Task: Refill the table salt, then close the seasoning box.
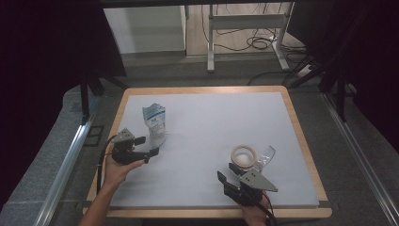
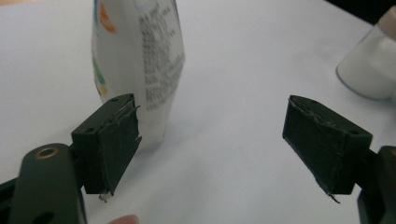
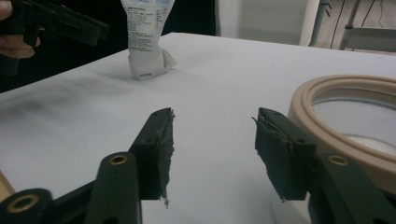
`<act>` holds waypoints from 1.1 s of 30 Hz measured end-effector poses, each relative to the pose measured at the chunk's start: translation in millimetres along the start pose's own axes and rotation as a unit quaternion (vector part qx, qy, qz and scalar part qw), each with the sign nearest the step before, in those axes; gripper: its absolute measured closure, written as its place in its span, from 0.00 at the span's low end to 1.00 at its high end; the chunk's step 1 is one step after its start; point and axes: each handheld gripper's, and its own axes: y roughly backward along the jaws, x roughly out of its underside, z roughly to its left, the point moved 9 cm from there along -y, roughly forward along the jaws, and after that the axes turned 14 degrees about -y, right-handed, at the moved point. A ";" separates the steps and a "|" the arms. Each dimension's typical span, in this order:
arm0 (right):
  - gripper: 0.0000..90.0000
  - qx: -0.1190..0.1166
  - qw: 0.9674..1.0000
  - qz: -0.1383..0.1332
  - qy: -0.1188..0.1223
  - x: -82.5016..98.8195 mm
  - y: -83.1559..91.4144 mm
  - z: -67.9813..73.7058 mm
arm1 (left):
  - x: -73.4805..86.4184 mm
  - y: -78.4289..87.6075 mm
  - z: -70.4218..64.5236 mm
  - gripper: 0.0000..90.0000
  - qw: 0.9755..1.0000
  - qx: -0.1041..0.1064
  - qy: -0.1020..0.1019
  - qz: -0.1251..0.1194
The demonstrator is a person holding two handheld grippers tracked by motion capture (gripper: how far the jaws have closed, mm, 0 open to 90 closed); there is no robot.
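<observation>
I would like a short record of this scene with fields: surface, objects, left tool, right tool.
surface: white mat on a wooden-edged table
objects: white printed pouch standing upright at the left; clear container with a beige rim at the right
left tool: jaws wide apart, nothing between them, pouch just beyond its one jaw
right tool: jaws apart, nothing between them, container beside its one jaw
</observation>
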 end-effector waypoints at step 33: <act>1.00 0.012 1.000 -0.017 -0.004 -17.2 80.8 -69.6 | 20.7 -30.1 -37.2 0.21 0.998 0.000 -0.037 0.042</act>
